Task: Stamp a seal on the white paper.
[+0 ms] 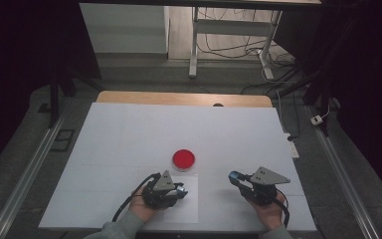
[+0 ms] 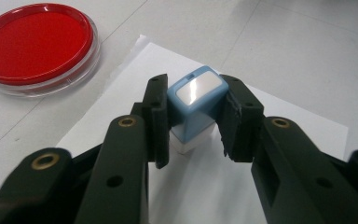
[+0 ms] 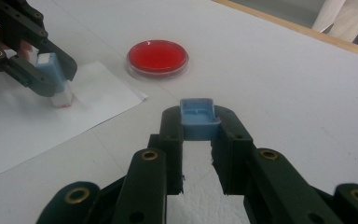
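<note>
Stamp [image 2: 196, 100], glossy blue plastic block, sits clamped in the left tool [image 2: 193, 121] on white paper [image 2: 279, 126]; right tool [image 3: 199, 128] grips its blue cap [image 3: 198, 119]; round red ink pad [image 2: 37, 42] at 10 o'clock.

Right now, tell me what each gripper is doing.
Left gripper: shut on the stamp, over the paper.
Right gripper: shut on the blue cap.

In the left gripper view the ink pad [image 2: 37, 44] runs off the frame's left edge, and the jaws cover both sides of the stamp [image 2: 196, 105], its printing face unseen against the paper [image 2: 279, 121].
</note>
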